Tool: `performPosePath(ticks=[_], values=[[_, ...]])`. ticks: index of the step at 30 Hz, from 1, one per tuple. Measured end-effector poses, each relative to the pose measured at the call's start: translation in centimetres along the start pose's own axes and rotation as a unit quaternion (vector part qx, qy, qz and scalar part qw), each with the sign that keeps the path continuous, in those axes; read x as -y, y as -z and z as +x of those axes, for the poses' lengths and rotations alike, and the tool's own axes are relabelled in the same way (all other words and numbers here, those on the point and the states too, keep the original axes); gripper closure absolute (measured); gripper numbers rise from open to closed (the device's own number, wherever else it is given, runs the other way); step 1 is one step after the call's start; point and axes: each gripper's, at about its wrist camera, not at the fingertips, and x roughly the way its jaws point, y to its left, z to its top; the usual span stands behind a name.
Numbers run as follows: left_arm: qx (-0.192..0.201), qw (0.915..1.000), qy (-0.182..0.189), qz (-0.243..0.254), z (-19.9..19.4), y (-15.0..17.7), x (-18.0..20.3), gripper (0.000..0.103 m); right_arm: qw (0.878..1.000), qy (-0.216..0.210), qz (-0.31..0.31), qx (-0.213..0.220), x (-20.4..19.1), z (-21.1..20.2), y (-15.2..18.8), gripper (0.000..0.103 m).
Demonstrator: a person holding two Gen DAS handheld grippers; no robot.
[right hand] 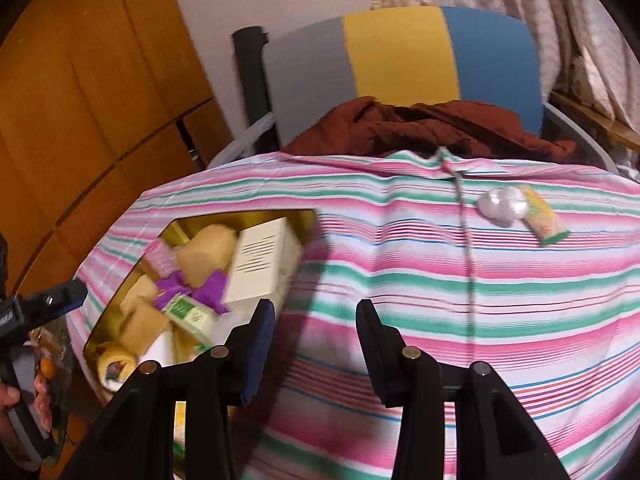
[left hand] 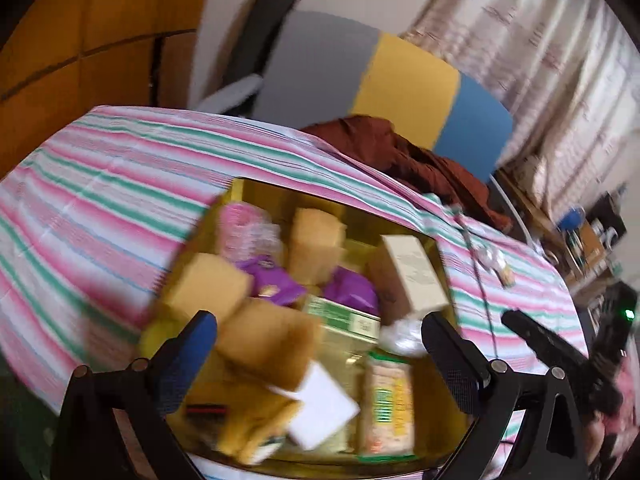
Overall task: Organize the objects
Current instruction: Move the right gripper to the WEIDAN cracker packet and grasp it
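A yellow box (left hand: 256, 190) on the striped tablecloth (right hand: 440, 280) holds tan sponges (left hand: 268, 344), purple packets (left hand: 272, 280), a cream carton (left hand: 412, 272), a green box (left hand: 344, 316), a white block (left hand: 324, 404) and a snack packet (left hand: 386, 404). My left gripper (left hand: 320, 340) hovers over the box with its jaws wide open, pressing on nothing. My right gripper (right hand: 316, 332) is open and empty above the bare cloth, just right of the box (right hand: 240, 216). Farther right on the cloth lie a clear-wrapped round item (right hand: 502, 204) and a second snack packet (right hand: 544, 220).
A chair (right hand: 400, 52) with a grey, yellow and blue back stands behind the table, a brown garment (right hand: 420, 124) heaped on it. A thin cable (right hand: 466, 232) runs across the cloth. A wooden cabinet (right hand: 80, 80) is on the left. A hand (right hand: 24, 400) holds the left gripper's handle.
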Motion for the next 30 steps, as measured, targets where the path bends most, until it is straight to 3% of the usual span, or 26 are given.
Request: performPosePath(ticks=[5, 12, 23, 30], values=[[-0.030, 0.9982, 0.026, 0.046, 2.1, -0.1, 4.4, 0.000, 0.998, 0.053, 0.017, -0.007, 3.8, 0.1, -0.6, 0.060], [-0.071, 0.9914, 0.050, 0.098, 4.9, 0.2, 9.9, 0.000, 0.994, 0.096, 0.046, -0.009, 8.6, 0.1, -0.8, 0.059], [-0.106, 0.9765, 0.064, 0.176, 7.9, 1.7, 16.8, 0.000, 0.989, 0.132, 0.058, -0.015, 12.9, 0.4, -0.9, 0.058], [-0.129, 0.9697, 0.068, 0.196, 10.0, 2.1, 19.1, 0.000, 0.987, 0.153, 0.045, -0.024, 14.9, 1.7, -1.3, 0.058]])
